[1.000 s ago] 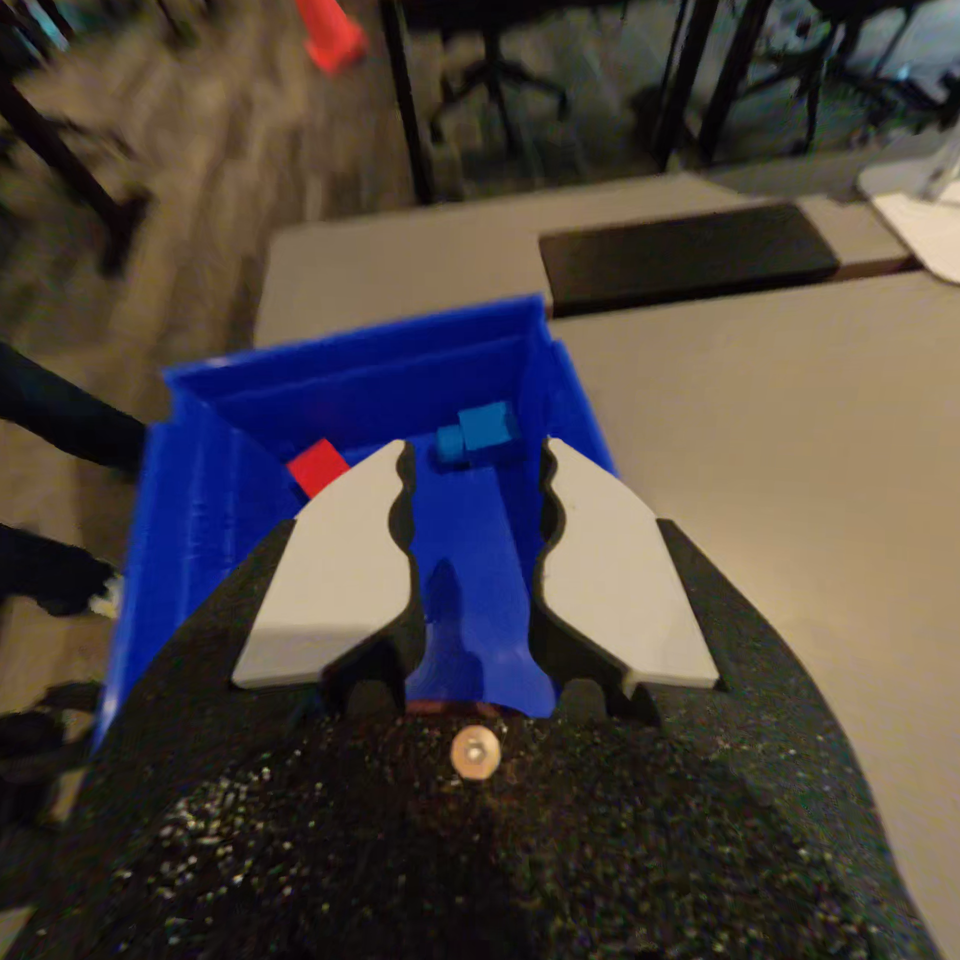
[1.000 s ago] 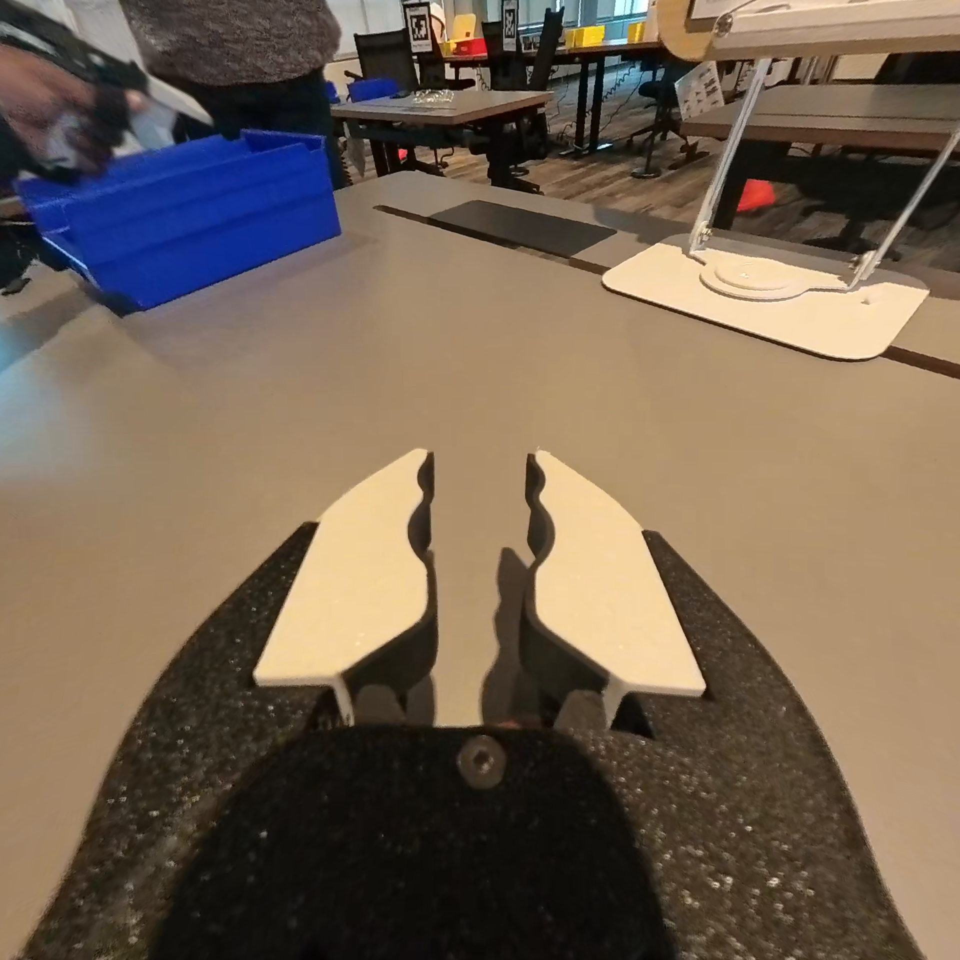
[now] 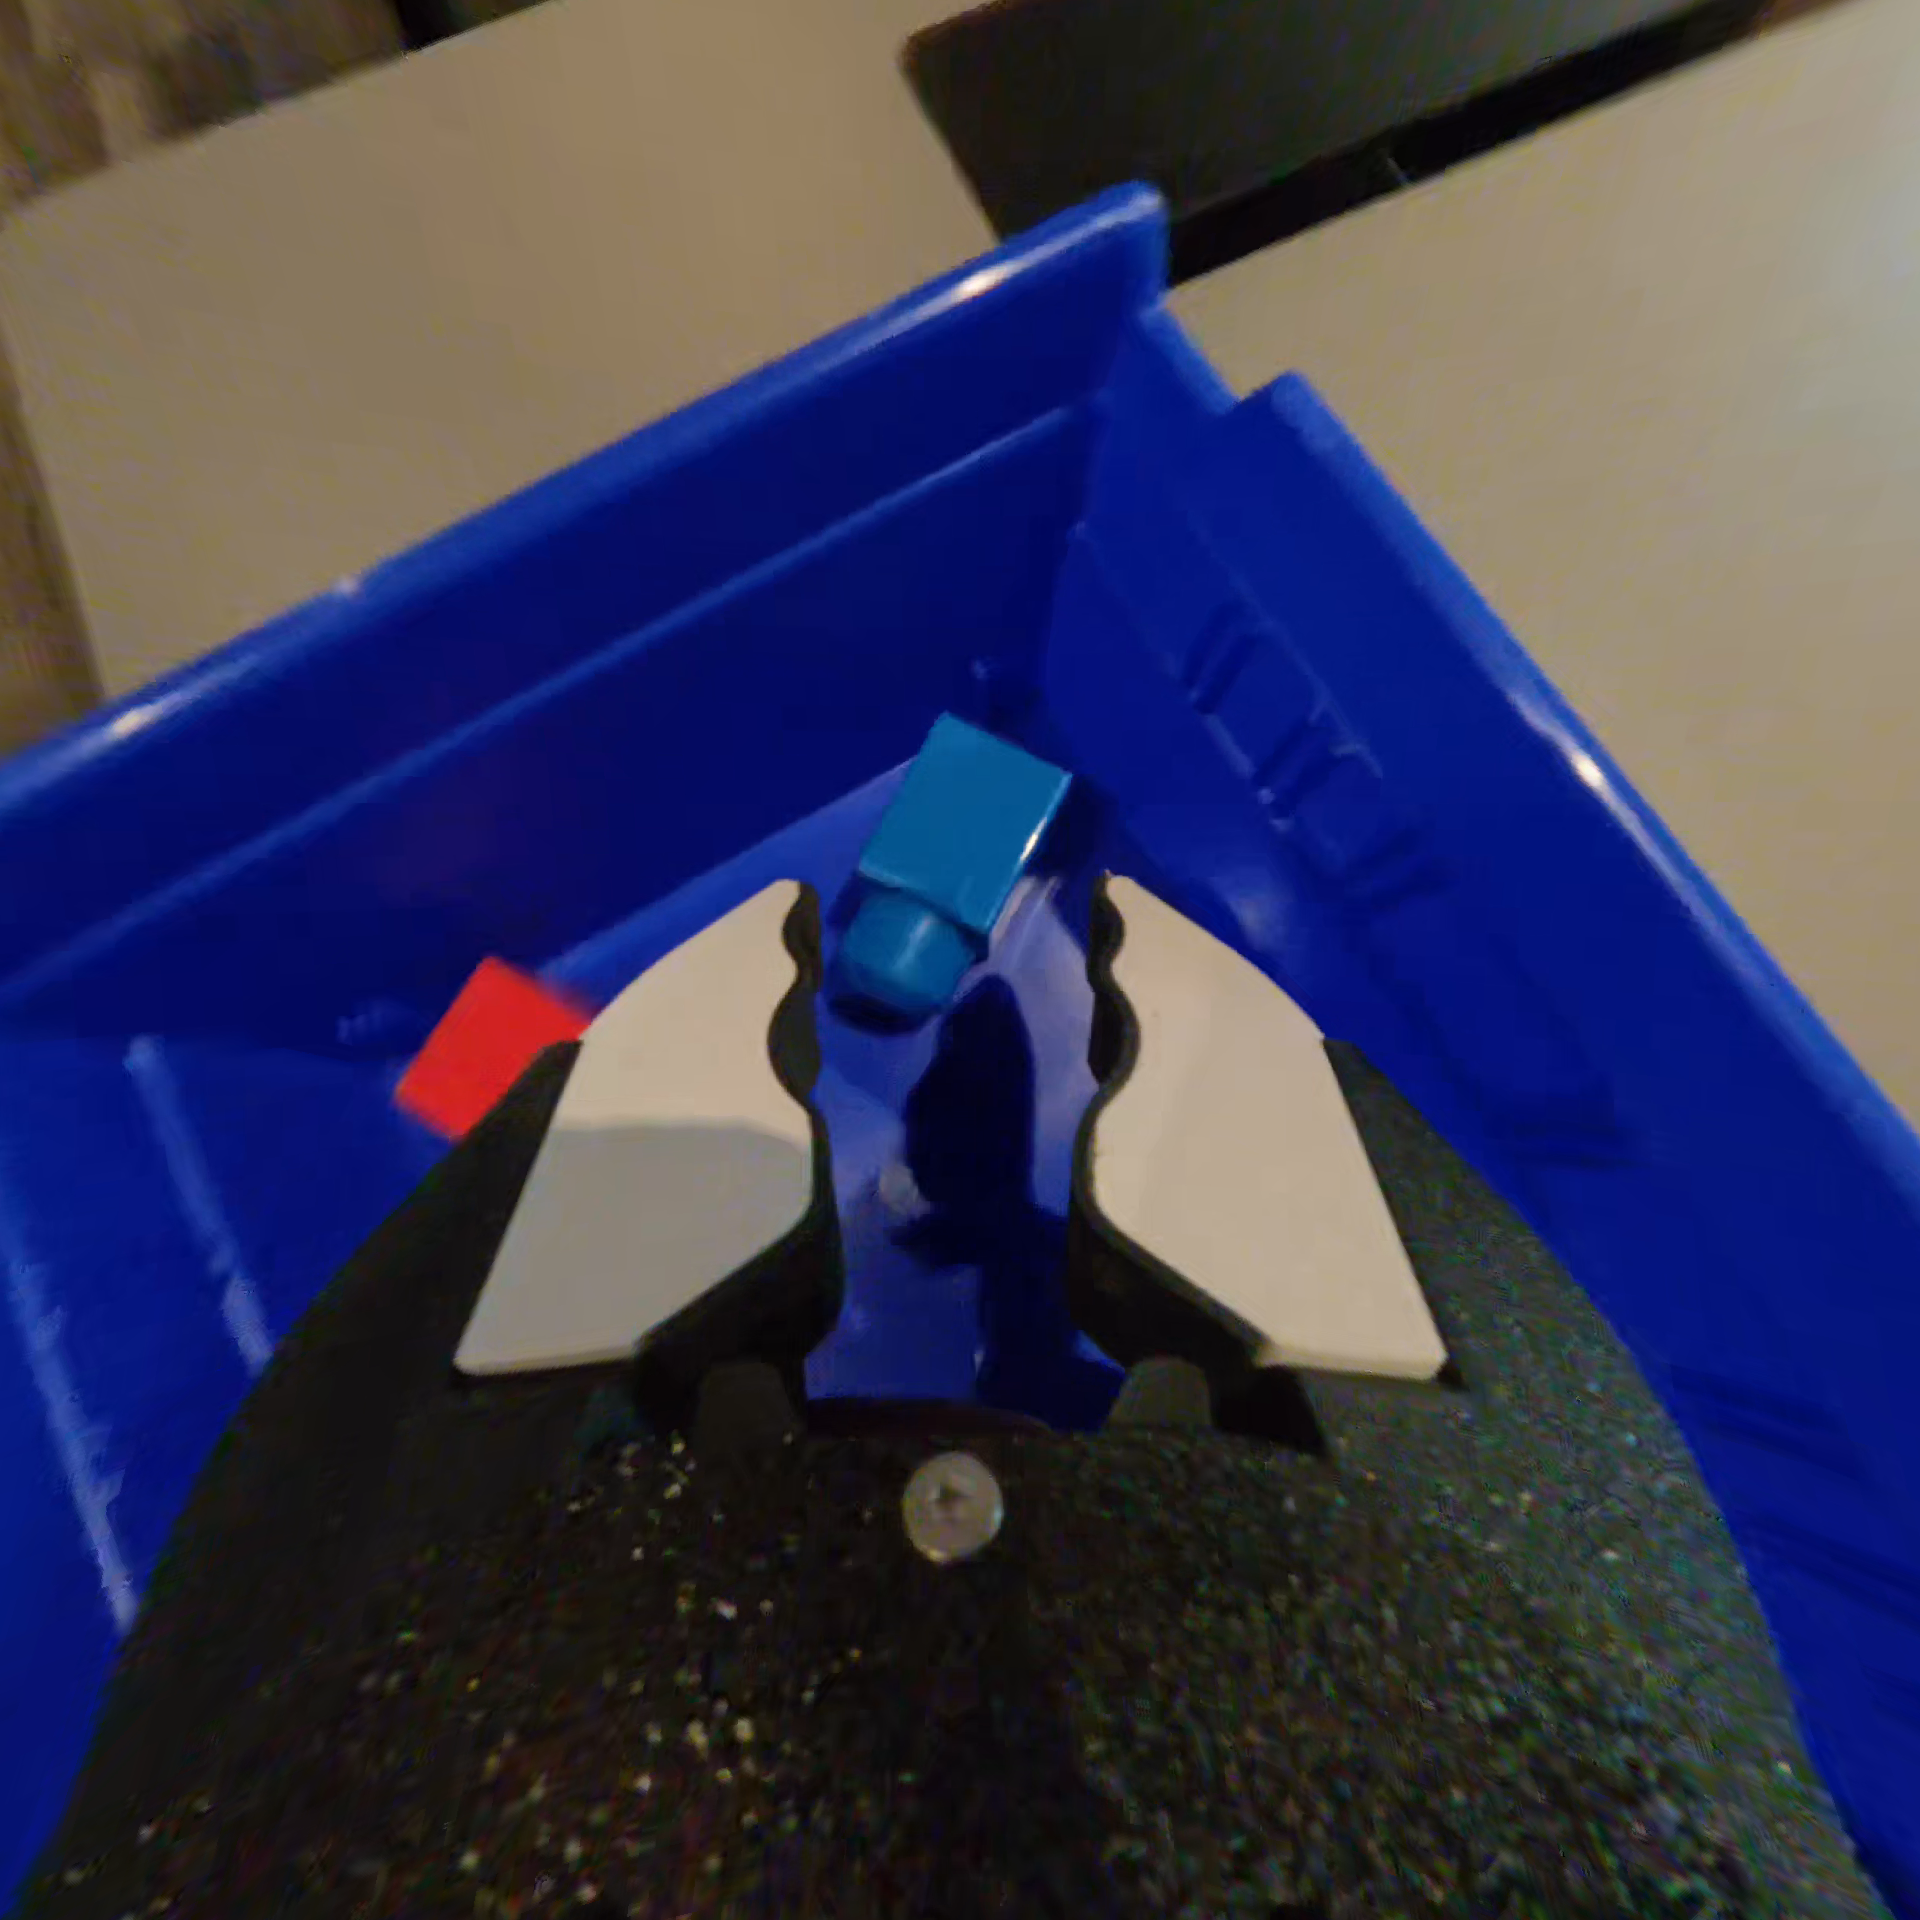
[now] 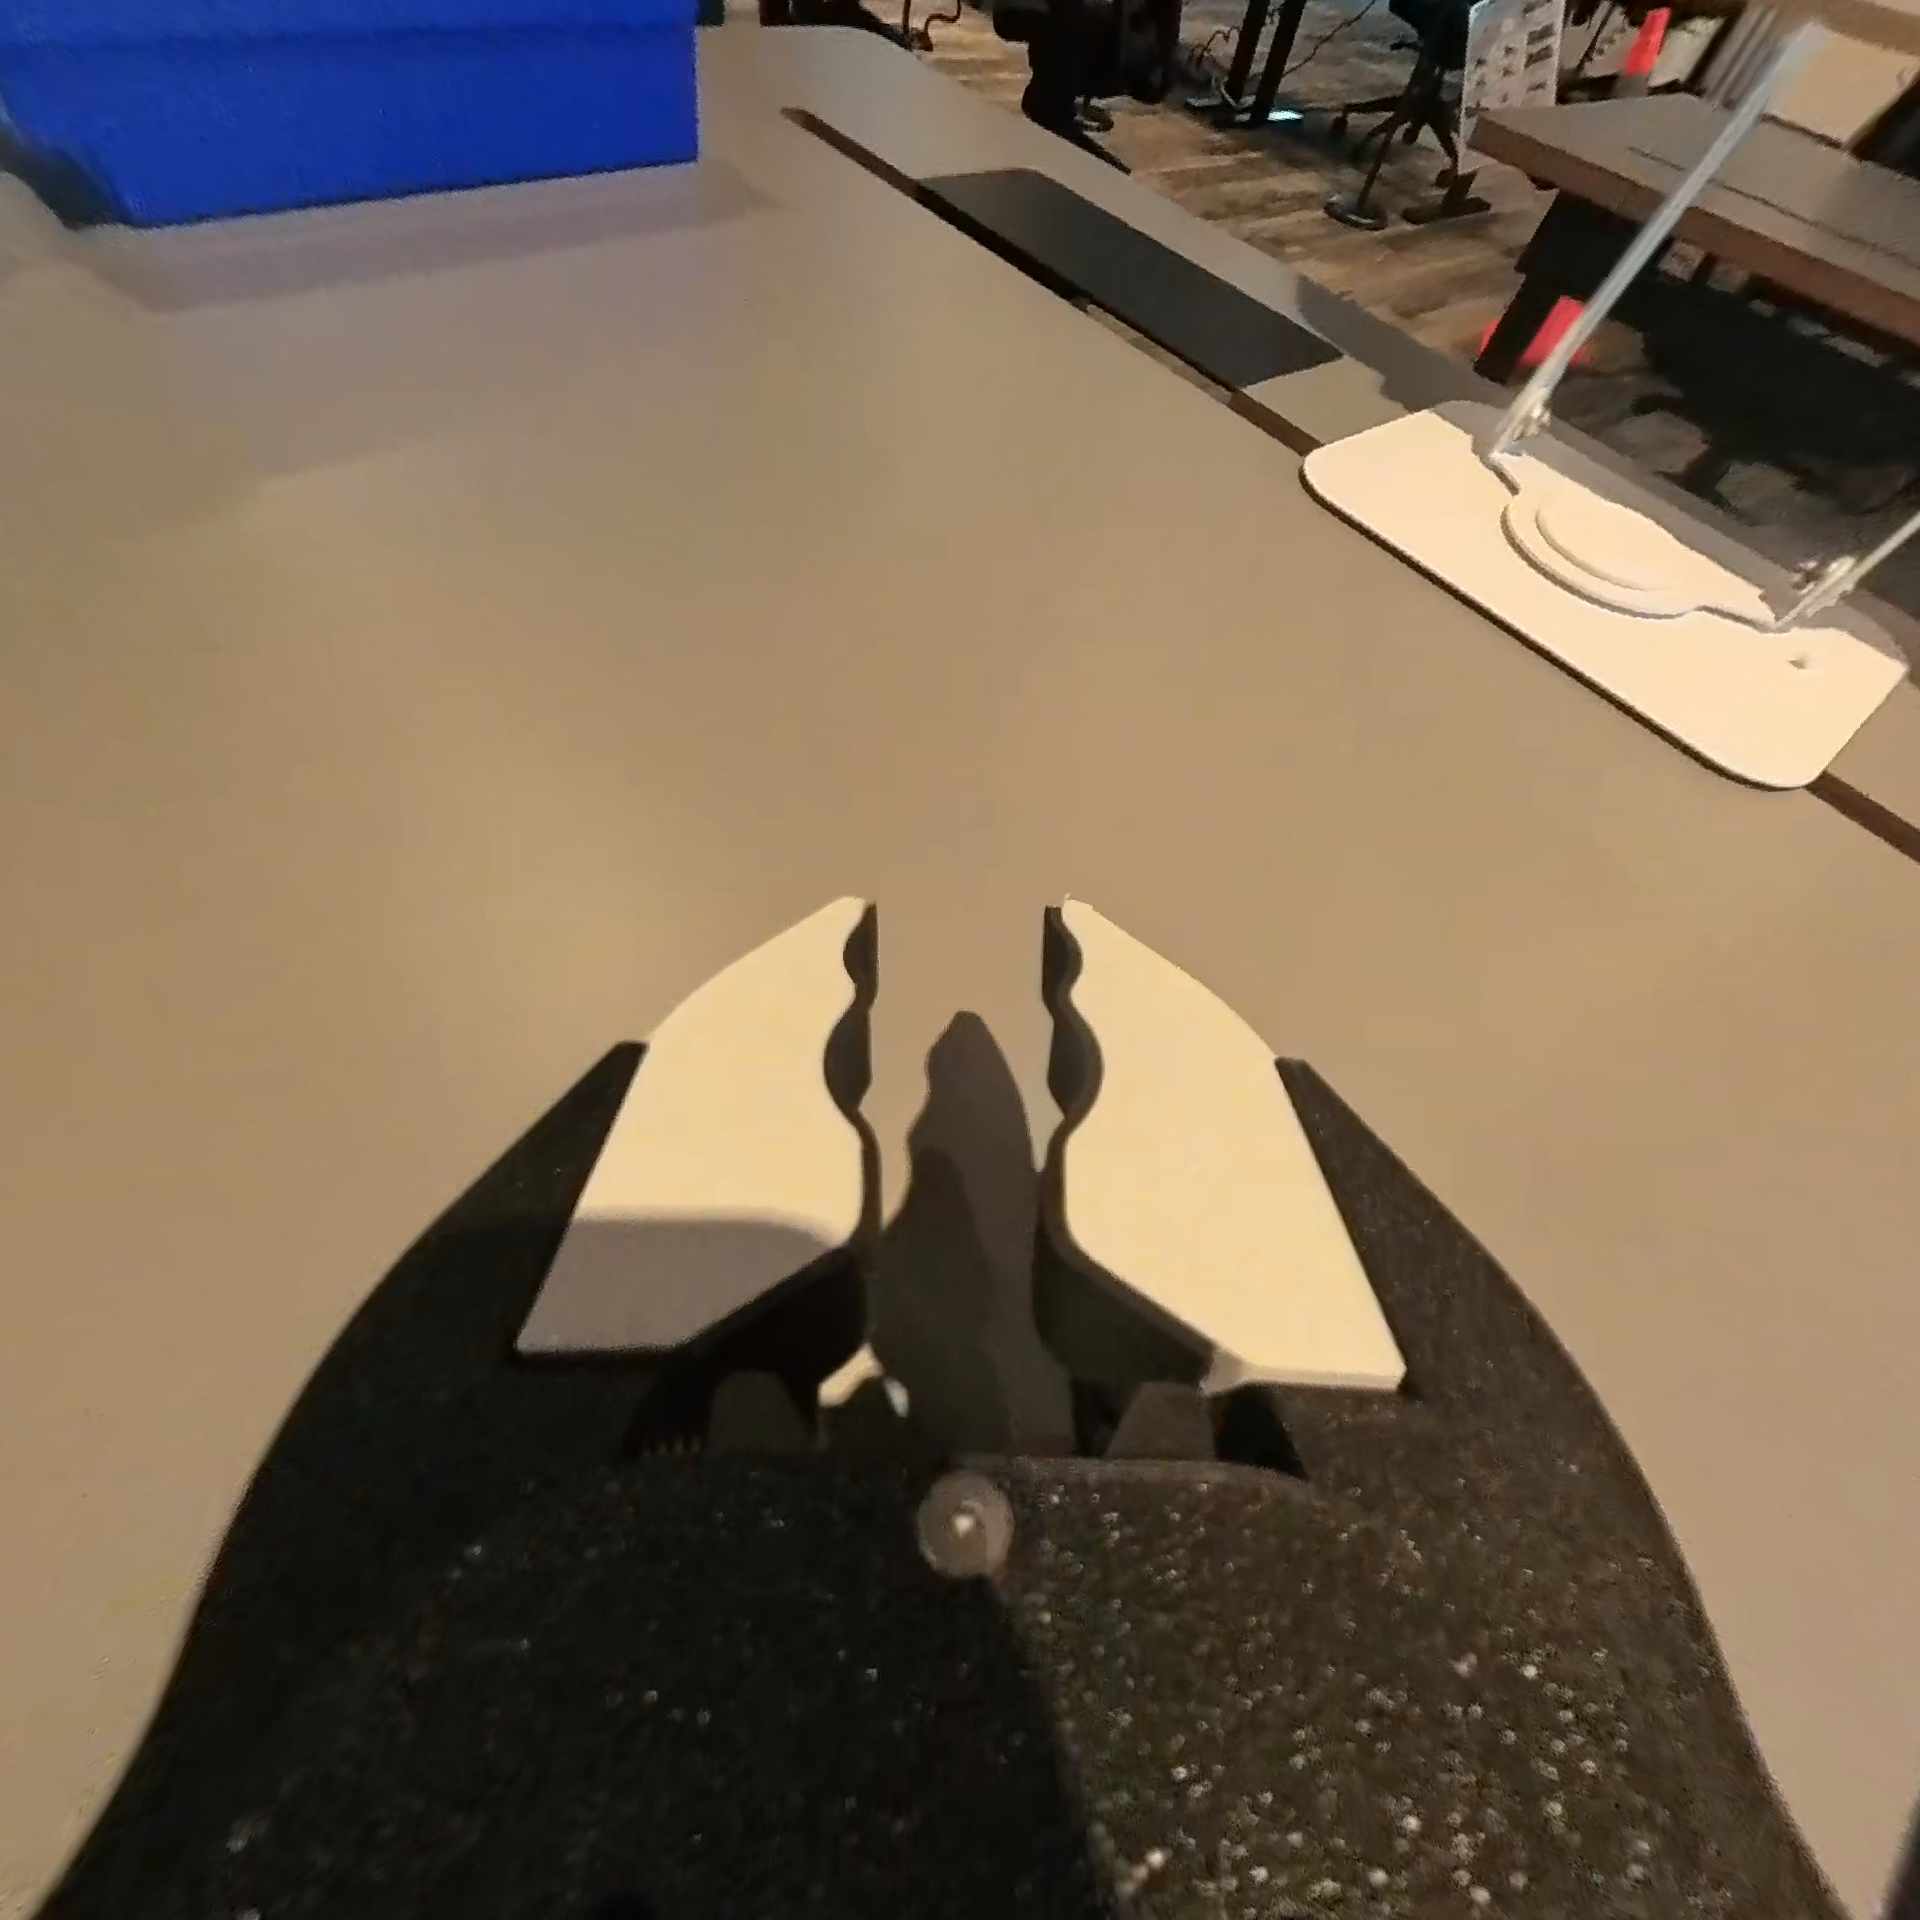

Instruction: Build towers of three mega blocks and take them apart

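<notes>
Since a second ago we have brought the left hand-held gripper (image 3: 951, 899) down into the blue bin (image 3: 582, 665), so its corner fills the view. Its fingers are spread wide and hold nothing, tips just short of the light blue block (image 3: 961, 831) lying tipped on the bin floor; a red block (image 3: 478, 1044) sits left. Our right hand-held gripper (image 4: 961, 914) hovers over the desk (image 4: 623, 623), parted, empty, swung rightward

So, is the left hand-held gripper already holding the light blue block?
No, the left hand-held gripper is open and empty, and the light blue block lies on its side on the blue bin floor by its fingertips.
</notes>
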A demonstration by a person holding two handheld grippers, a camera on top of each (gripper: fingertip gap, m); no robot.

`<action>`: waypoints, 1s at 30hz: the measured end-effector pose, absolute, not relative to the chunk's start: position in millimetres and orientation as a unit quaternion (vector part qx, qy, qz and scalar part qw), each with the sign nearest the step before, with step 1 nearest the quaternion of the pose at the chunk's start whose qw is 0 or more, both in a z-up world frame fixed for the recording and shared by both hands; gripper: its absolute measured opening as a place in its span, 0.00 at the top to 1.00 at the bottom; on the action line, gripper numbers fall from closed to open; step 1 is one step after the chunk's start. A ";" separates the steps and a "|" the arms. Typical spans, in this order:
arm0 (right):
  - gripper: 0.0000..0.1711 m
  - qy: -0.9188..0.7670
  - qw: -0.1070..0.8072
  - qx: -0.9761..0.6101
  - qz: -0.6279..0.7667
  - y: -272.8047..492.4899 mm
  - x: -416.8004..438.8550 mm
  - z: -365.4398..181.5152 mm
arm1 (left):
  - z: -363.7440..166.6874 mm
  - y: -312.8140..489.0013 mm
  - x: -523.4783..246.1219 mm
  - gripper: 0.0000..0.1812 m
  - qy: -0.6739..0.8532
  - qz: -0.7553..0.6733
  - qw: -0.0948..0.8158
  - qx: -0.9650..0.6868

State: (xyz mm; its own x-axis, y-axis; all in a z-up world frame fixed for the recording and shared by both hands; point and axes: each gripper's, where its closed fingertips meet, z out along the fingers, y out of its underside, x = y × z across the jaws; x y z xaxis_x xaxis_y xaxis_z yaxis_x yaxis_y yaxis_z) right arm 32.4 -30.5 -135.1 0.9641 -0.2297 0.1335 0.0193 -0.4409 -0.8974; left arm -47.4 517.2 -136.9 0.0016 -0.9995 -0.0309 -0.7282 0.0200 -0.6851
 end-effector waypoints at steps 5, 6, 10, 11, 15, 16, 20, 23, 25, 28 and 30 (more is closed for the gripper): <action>0.82 0.022 0.500 -0.854 -0.146 -28.4 24.0 -142.9 | -174.3 517.6 -31.9 0.69 0.739 -0.173 0.245 -0.603; 0.82 0.015 0.496 -0.855 -0.150 -28.1 22.7 -144.2 | -180.7 518.9 -31.5 0.70 0.745 -0.162 0.238 -0.602; 0.82 0.000 0.488 -0.859 -0.158 -27.5 19.8 -146.8 | -176.5 523.4 -29.7 0.78 0.728 -0.164 0.251 -0.617; 0.82 0.000 0.488 -0.859 -0.157 -27.5 19.6 -146.8 | -175.5 526.2 -34.3 0.78 0.722 -0.153 0.251 -0.626; 0.82 0.003 0.489 -0.859 -0.149 -27.2 20.1 -146.7 | -136.6 528.6 -45.1 0.78 0.679 -0.157 0.309 -0.647; 0.82 0.005 0.491 -0.858 -0.150 -26.9 20.9 -146.0 | -119.7 527.7 -47.6 0.79 0.667 -0.159 0.335 -0.647; 0.82 0.001 0.517 -0.843 -0.150 -18.3 22.1 -137.1 | -40.8 473.4 -41.6 0.79 0.661 -0.215 0.423 -0.582; 0.81 -0.005 0.554 -0.817 -0.163 -2.8 24.7 -120.4 | 1.3 378.1 -18.1 0.79 0.649 -0.363 0.412 -0.527; 0.79 -0.038 0.571 -0.795 -0.203 9.6 25.5 -103.6 | 17.5 311.3 1.9 0.79 0.610 -0.483 0.381 -0.500; 0.77 -0.121 0.581 -0.744 -0.306 24.4 25.1 -77.7 | -0.8 217.6 33.2 0.79 0.585 -0.584 0.293 -0.480; 0.76 -0.169 0.573 -0.706 -0.380 28.0 26.6 -68.5 | -32.5 165.5 52.8 0.79 0.608 -0.582 0.280 -0.462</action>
